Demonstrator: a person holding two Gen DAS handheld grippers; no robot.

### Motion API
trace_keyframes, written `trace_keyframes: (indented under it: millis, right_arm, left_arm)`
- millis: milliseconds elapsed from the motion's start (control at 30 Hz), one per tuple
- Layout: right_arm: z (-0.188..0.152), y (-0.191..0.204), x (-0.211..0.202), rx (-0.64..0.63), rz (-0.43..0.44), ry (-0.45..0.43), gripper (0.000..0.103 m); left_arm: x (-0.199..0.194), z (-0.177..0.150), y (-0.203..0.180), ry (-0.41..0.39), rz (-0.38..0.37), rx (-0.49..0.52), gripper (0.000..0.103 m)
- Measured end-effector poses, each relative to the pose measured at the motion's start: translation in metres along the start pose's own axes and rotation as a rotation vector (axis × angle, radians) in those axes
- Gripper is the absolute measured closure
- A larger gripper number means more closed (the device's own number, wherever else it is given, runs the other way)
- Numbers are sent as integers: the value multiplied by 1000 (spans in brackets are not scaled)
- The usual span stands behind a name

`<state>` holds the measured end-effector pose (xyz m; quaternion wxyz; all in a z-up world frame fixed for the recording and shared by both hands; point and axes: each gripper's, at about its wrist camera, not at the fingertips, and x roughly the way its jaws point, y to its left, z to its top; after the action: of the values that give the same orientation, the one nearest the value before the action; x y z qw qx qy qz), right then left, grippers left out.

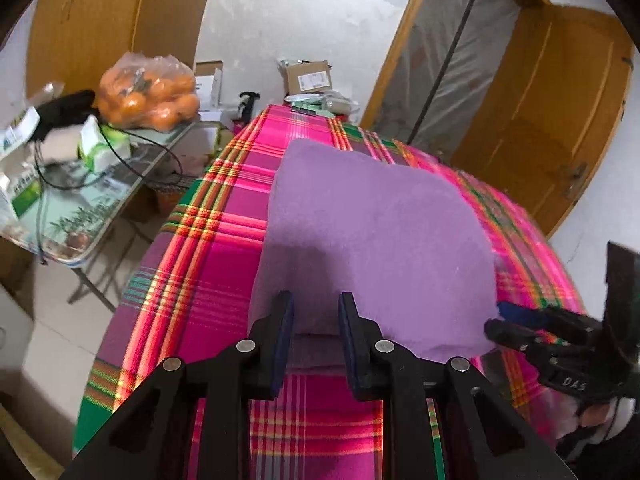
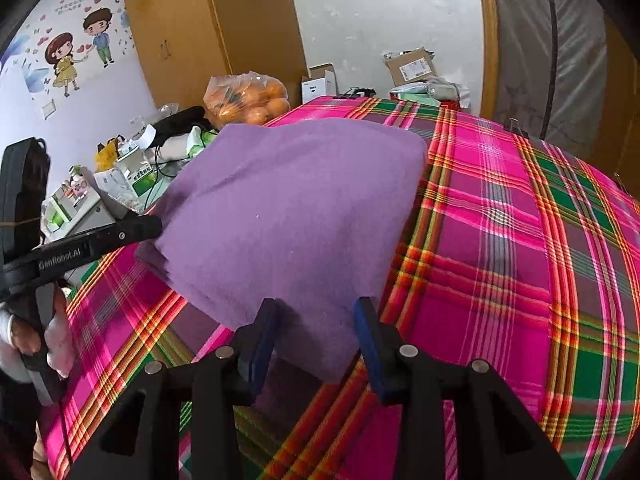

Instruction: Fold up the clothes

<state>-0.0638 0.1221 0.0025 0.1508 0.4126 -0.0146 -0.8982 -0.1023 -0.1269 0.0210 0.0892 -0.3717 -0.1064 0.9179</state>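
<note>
Folding this purple garment (image 1: 372, 240) looks nearly done to us, so the risks now sit in the last handling. We hold the left gripper (image 1: 316, 312) at the cloth's near edge with its jaws set narrow; a fold of purple lies between the pads, though we cannot tell whether they truly pinch it. The right gripper (image 2: 316, 320) stands at the near right corner with its jaws apart, cloth showing between them but no pad visibly pressing on it.

What could go wrong, in our judgement:
- If one side lifts while the other has no hold, the stacked layers could slide and the bundle fan open at its left edge, where the layers already show as steps in the right wrist view.
- A drag across the plaid cover (image 2: 520, 240) might ruck that cover up and pull the fold askew (the cover looks loosely draped over the desk).
- The bundle lies toward the desk's left side, near the cluttered side table (image 1: 80, 208) with its bag of oranges (image 1: 150, 96); a push that way could tip it over the edge.

As for the garment itself: a soft, fuzzy, lilac knit, folded into a thick, roughly square pad with rounded corners, lying flat on the plaid cover.
</note>
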Motion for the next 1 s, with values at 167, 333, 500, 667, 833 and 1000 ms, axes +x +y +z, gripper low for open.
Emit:
trace_keyframes:
  millis: [167, 333, 500, 667, 833, 1000]
  right_arm:
    - [-1, -1, -2, 26, -9, 12, 63]
    - [3, -1, -9, 49, 4, 2, 64]
    - [16, -1, -14, 42, 10, -36, 64]
    - [40, -3, -3, 30, -1, -63, 64]
    - [71, -13, 12, 36, -18, -111, 64]
    - [96, -39, 40, 92, -36, -103, 64]
  left_arm:
    - [-2, -4, -2, 10, 23, 12, 79]
    - [-1, -6, -1, 20, 30, 13, 79]
    - [-6, 7, -8, 2, 39, 42, 79]
    - [3, 40, -19, -34, 71, 108, 79]
    - [30, 75, -30, -57, 98, 163, 79]
    - [73, 101, -21, -20, 92, 140, 79]
